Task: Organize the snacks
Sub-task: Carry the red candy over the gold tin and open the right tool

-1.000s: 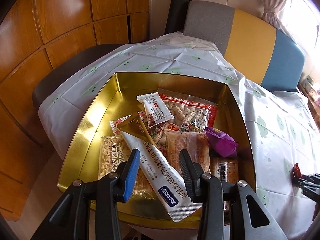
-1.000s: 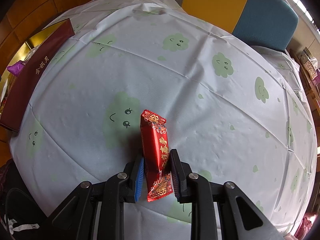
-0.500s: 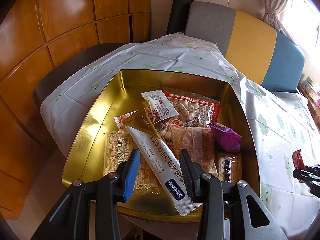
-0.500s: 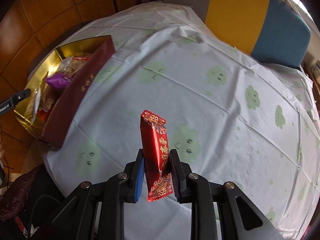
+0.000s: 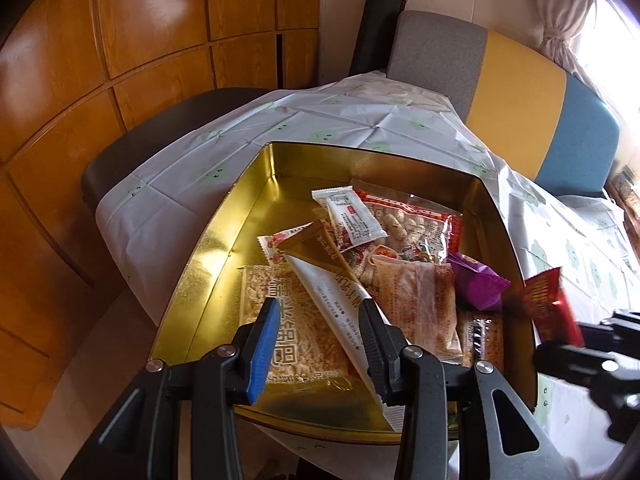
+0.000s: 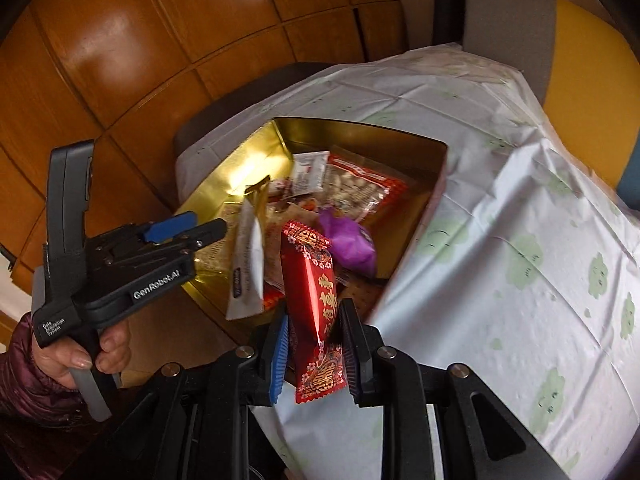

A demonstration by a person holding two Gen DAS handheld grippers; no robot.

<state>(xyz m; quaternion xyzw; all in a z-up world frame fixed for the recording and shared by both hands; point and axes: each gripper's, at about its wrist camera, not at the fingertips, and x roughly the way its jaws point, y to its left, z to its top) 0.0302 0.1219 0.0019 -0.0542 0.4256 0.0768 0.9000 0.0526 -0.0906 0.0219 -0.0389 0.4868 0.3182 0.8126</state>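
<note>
A gold tin (image 5: 208, 248) on the table holds several snack packets, among them a long white packet (image 5: 340, 300) and a purple one (image 5: 478, 286). My left gripper (image 5: 318, 338) is open and empty, hovering over the tin's near edge above the white packet. My right gripper (image 6: 314, 346) is shut on a red snack packet (image 6: 312, 292) and holds it upright in the air by the tin's near right corner. The red packet (image 5: 550, 308) and right gripper also show at the right edge of the left wrist view. The left gripper (image 6: 200, 230) shows in the right wrist view.
A white tablecloth with green cloud faces (image 6: 520, 280) covers the table. A grey, yellow and blue bench back (image 5: 516, 96) stands behind it. A dark chair (image 5: 152, 136) and wood panel wall (image 5: 120, 40) are at the left. The tin (image 6: 236, 168) has a dark red outer side.
My right gripper has carried the red packet left from the middle of the table to the tin's edge. The left gripper has barely moved.
</note>
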